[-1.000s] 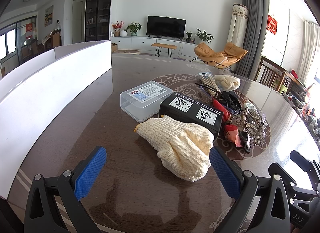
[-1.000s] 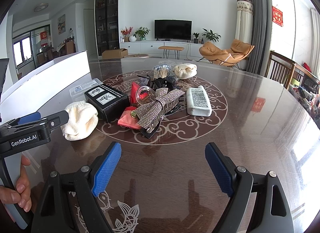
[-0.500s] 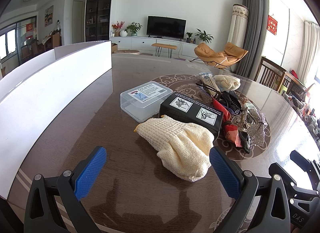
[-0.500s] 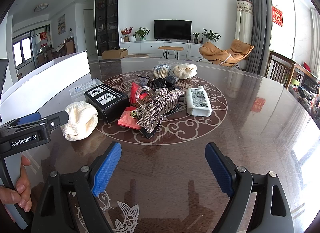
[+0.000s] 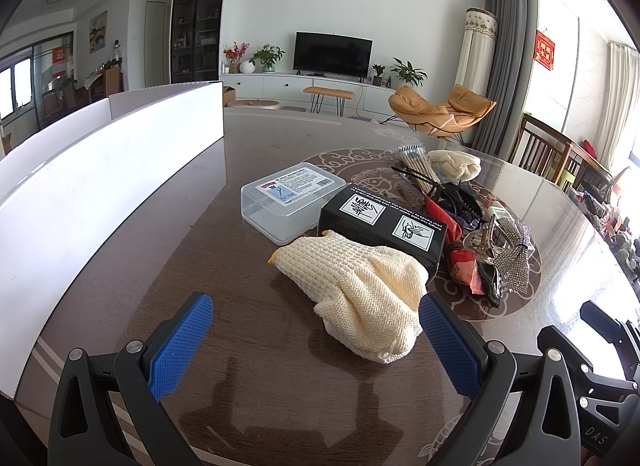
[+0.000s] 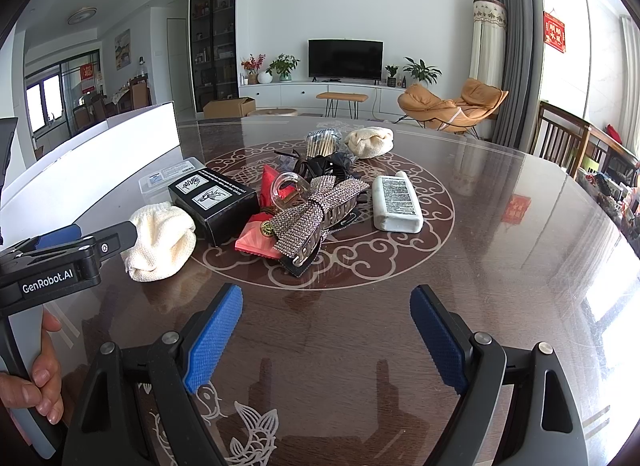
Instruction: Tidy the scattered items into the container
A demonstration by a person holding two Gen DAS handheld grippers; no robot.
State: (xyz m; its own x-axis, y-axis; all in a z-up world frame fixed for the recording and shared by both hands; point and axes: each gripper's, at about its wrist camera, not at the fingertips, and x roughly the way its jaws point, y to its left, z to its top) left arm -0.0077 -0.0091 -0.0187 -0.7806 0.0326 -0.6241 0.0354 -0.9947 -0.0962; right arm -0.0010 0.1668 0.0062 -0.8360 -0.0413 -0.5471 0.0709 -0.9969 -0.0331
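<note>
A cream knitted glove (image 5: pixel 360 286) lies on the dark table just ahead of my open left gripper (image 5: pixel 316 342), nearer its right finger. Behind the glove sit a black box (image 5: pixel 384 225) and a clear plastic case (image 5: pixel 288 197). The white container (image 5: pixel 100 185) stands along the left. In the right wrist view my right gripper (image 6: pixel 326 340) hangs open over bare table, short of the pile: a rhinestone bow clip (image 6: pixel 316 213), red packet (image 6: pixel 256 242), white bottle (image 6: pixel 396 203), black box (image 6: pixel 212 201), glove (image 6: pixel 162 242). The left gripper (image 6: pixel 76 242) shows at the left edge, held by a hand (image 6: pixel 44 382).
At the far side of the pile lie a bundle of sticks (image 6: pixel 320 141), a second cream glove (image 6: pixel 370 141) and black hair clips (image 6: pixel 320 165). Wooden chairs (image 6: pixel 568 141) stand past the table's right edge. Bare tabletop (image 6: pixel 500 266) stretches to the right of the pile.
</note>
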